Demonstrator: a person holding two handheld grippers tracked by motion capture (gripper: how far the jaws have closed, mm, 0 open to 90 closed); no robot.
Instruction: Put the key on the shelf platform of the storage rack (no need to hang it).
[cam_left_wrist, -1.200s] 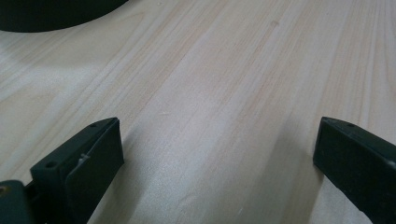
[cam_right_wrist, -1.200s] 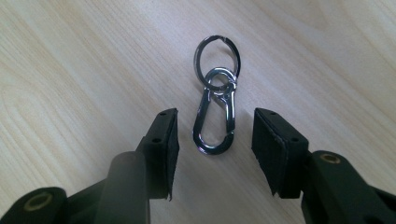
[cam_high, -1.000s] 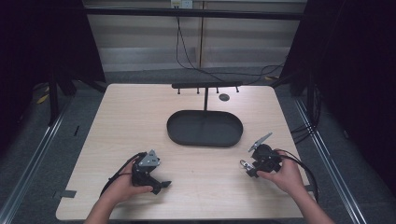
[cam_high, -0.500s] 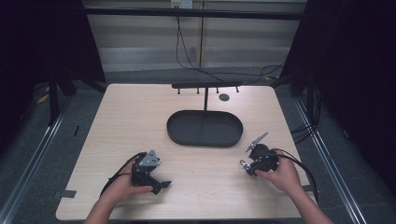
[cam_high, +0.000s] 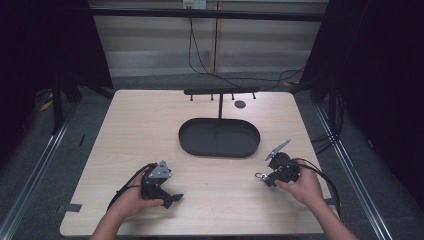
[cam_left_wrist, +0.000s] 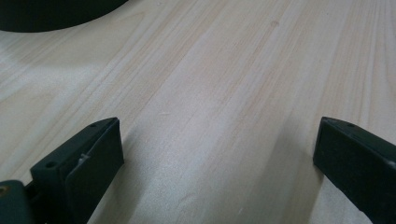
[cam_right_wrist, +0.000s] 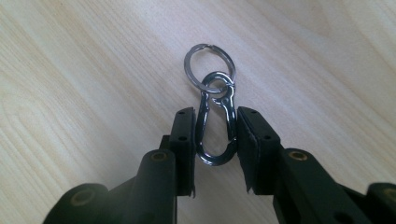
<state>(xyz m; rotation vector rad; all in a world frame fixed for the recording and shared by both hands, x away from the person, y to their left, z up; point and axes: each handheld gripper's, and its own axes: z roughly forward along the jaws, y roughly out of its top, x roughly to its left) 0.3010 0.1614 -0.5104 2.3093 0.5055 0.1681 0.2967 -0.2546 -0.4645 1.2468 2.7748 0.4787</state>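
Pale wood grain runs across the table (cam_high: 150, 130), lit from above against a dark room. On it, near the front right, lies a small dark metal clip (cam_right_wrist: 215, 126) shaped like a snap hook, glossy and nearly black, with a narrow waist and a rounded lower loop. Its smaller upper eye is threaded through a thin silver key ring (cam_right_wrist: 208, 68), which rests flat on the wood just beyond it.

The right tongs (cam_right_wrist: 215, 140) have just been closing and are now clamped on the clip: each black pad (cam_right_wrist: 186, 135) presses a long side of its lower loop, while the upper eye and the ring stick out past the tips. In the high view the right tongs (cam_high: 264, 176) sit in the person's right hand, the ring glinting at their tip, in front of the right end of a black oval tray (cam_high: 220, 137) and apart from it.

Well apart, at the front left, the left tongs (cam_high: 172, 198) stand wide apart over bare wood, with nothing between them.
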